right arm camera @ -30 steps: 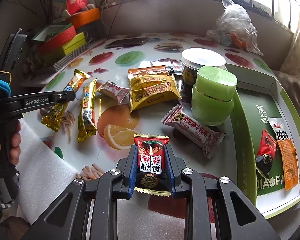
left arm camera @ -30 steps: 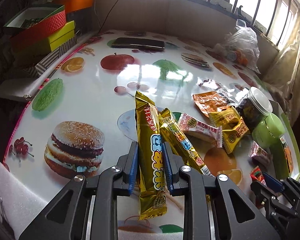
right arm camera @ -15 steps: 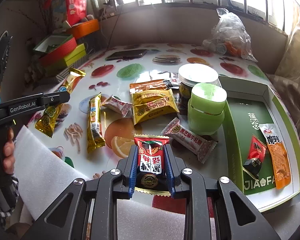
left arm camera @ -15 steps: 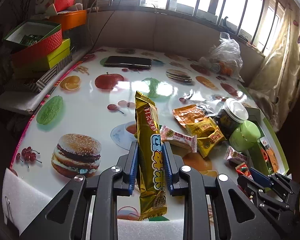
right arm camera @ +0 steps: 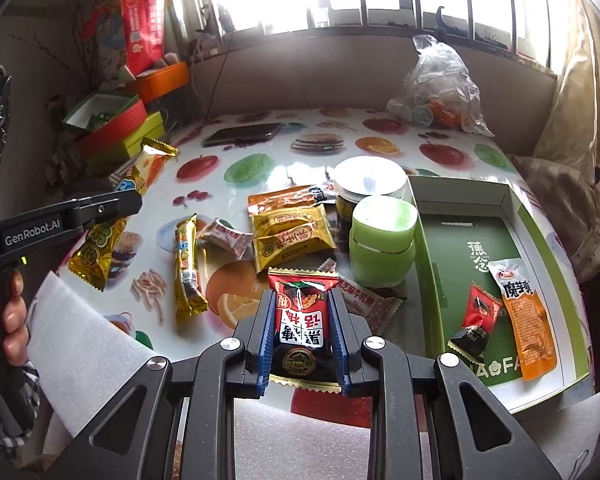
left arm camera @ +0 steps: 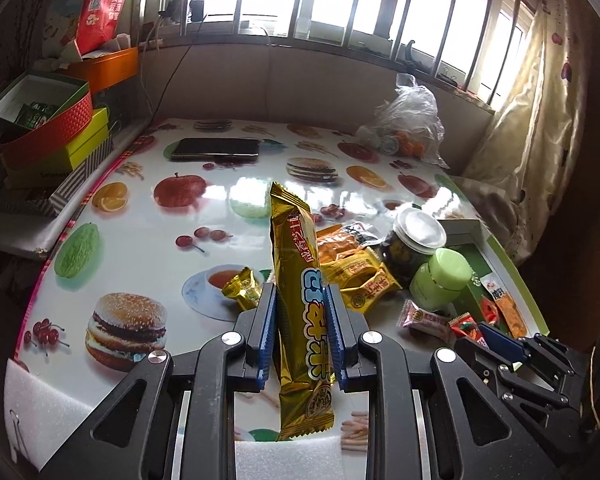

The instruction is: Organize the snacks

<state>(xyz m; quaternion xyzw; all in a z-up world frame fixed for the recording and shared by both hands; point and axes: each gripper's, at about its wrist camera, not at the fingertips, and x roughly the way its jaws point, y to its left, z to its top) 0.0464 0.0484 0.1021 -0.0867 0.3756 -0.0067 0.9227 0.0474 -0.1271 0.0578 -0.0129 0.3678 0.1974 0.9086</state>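
Note:
My left gripper point(left arm camera: 301, 300) is shut on a long gold snack bar point(left arm camera: 296, 264), held up above the table. In the right wrist view that same gold bar point(right arm camera: 100, 240) hangs at the left under the left gripper's black fingers point(right arm camera: 80, 216). My right gripper point(right arm camera: 301, 312) is shut on a red and black candy packet point(right arm camera: 302, 312), also lifted off the table. A green box point(right arm camera: 432, 272) at the right holds an orange sachet point(right arm camera: 526, 316) and a small red packet point(right arm camera: 480, 312). Several loose snacks lie mid-table: a second gold bar point(right arm camera: 186, 268), yellow packets point(right arm camera: 292, 236), a pink-white candy point(right arm camera: 226, 236).
A green jar point(right arm camera: 382, 240) and a white-lidded jar point(right arm camera: 368, 184) stand beside the box's left wall. A phone point(right arm camera: 242, 134) and a plastic bag point(right arm camera: 440, 88) lie at the back. Stacked boxes point(right arm camera: 112, 132) sit at the left. White foam point(right arm camera: 80, 344) covers the table's near edge.
Both grippers have risen from the table with their snacks. The gold bar now hangs clear of the second bar, and the table looks farther away in both views.

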